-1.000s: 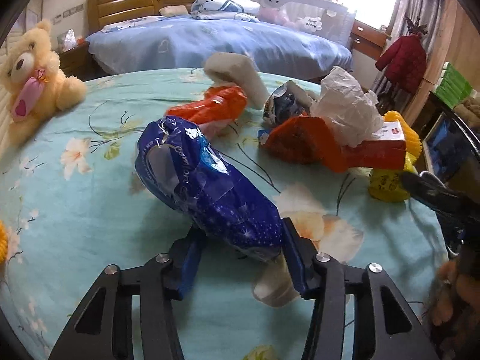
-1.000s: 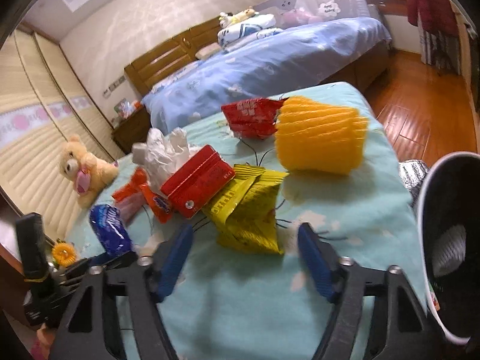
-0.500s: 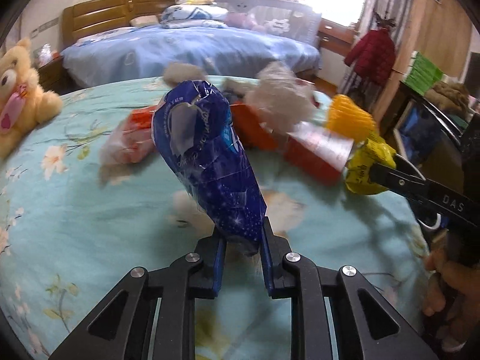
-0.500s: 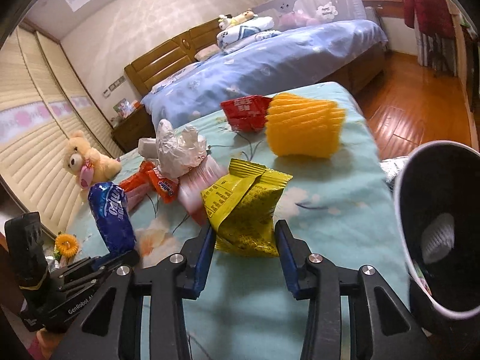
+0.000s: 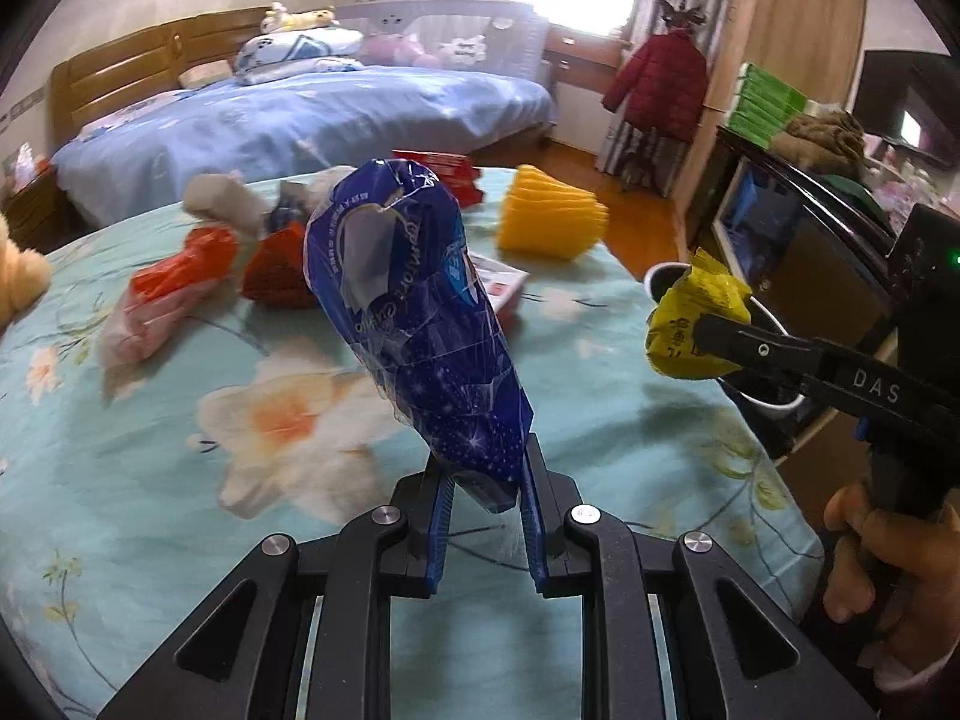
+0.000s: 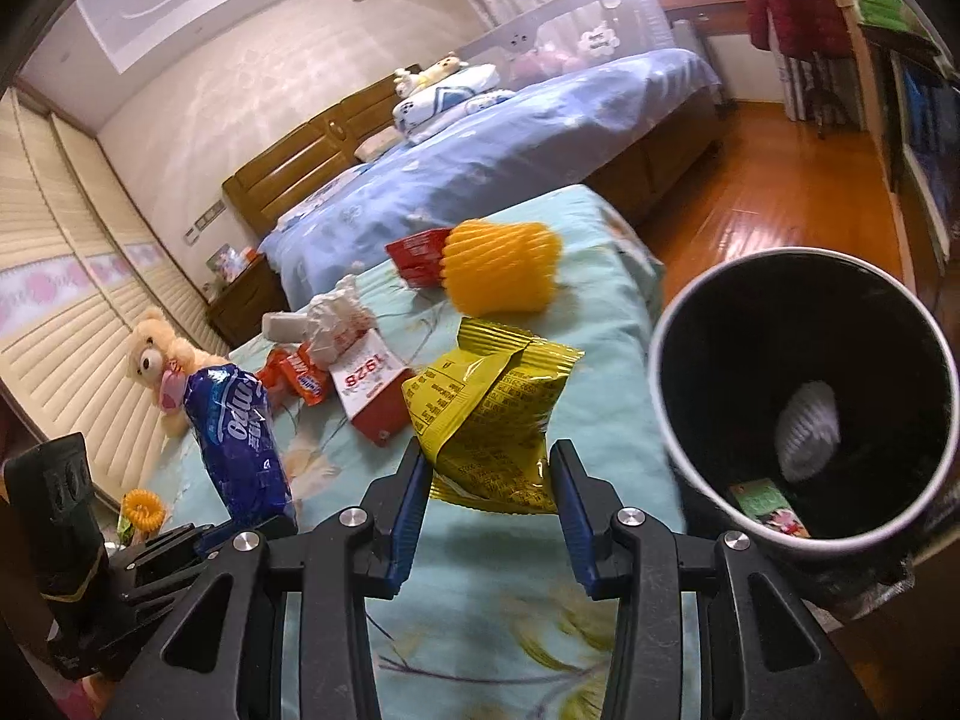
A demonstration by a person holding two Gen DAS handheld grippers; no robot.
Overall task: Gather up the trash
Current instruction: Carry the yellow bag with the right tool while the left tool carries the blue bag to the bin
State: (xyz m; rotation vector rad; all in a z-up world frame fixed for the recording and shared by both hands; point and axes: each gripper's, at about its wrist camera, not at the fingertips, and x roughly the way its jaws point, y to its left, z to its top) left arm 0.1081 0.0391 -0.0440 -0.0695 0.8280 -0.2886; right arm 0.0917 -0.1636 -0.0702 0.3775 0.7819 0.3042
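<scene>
Yellow snack packet (image 6: 489,414), pinched in your right hand-held gripper (image 6: 489,501), goes over the black bin (image 6: 804,396) first; keep the blue wrapper (image 5: 414,324) clamped in the left hand-held gripper (image 5: 483,501).

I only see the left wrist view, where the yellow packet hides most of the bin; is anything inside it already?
Observer: Yes, a white crumpled piece lies at the bottom of the black bin.
Operator: Thank you; is that all?
Observer: No, a green printed wrapper lies beside it.
Operator: And how does the right claw hold the yellow packet?
Observer: It pinches only the lower end, and the rest stands above the pads.
</scene>
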